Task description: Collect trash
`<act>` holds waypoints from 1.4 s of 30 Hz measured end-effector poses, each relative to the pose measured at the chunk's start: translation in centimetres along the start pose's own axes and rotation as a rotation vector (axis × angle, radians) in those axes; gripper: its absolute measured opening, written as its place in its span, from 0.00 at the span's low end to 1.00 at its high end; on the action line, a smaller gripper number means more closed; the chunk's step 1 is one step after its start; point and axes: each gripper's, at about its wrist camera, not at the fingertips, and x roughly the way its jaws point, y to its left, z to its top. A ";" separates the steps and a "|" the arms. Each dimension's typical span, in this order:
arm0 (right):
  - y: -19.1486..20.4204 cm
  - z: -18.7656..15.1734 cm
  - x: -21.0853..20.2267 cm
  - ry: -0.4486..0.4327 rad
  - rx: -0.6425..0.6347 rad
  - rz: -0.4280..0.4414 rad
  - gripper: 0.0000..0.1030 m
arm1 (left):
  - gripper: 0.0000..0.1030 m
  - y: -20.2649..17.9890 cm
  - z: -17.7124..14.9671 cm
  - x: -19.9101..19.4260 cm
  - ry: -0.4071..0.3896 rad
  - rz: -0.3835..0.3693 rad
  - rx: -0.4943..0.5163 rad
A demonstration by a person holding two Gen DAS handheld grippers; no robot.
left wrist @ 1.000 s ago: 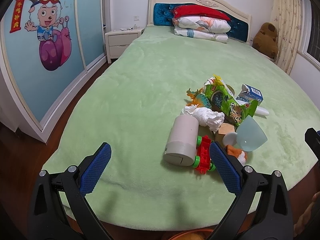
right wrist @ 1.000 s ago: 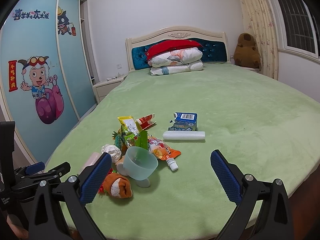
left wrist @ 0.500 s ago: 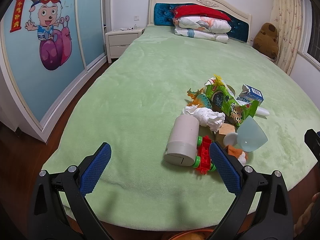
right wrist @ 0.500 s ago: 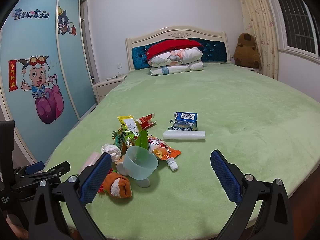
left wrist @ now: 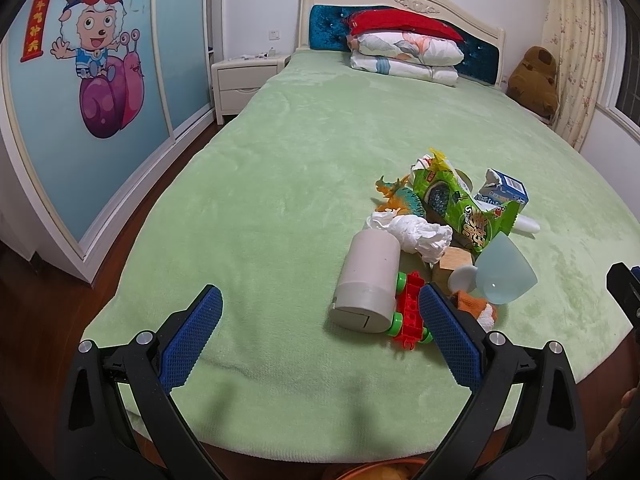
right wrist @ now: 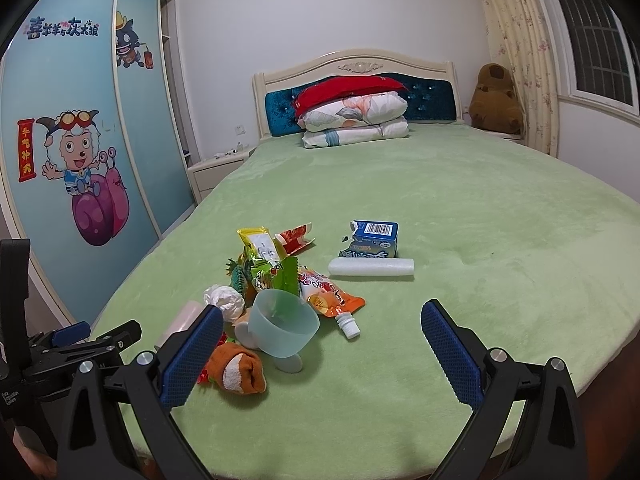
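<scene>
The trash lies in one heap on the bed (right wrist: 460,208), near its foot edge and toward the left foot corner. The heap holds a green snack wrapper (left wrist: 460,208), a crumpled white tissue (left wrist: 416,232), an orange drink pouch (right wrist: 332,298) with a white cap, a red-and-white wrapper (right wrist: 294,236) and a torn blue carton (right wrist: 374,238). A white foam tube (right wrist: 370,267) lies flat just in front of the carton, touching it.

Mixed into the heap are a translucent blue cup (right wrist: 282,326) tilted on its side, a grey cylinder (left wrist: 370,284) lying flat, a red toy block car (left wrist: 408,312) touching the cylinder, a wooden block (left wrist: 452,262), a toy dinosaur (left wrist: 394,196) and an orange plush (right wrist: 236,366).

The left gripper (left wrist: 320,328) hovers above the foot edge, jaws spread wide, holding nothing. The right gripper (right wrist: 320,344) hovers just beside the heap, jaws spread wide, empty.

Pillows (right wrist: 354,118) are stacked at the headboard.
</scene>
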 end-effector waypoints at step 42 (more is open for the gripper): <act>5.5 -0.1 9.3 0.215 -0.326 0.054 0.65 | 0.93 4.7 1.1 1.3 -0.002 0.028 -0.100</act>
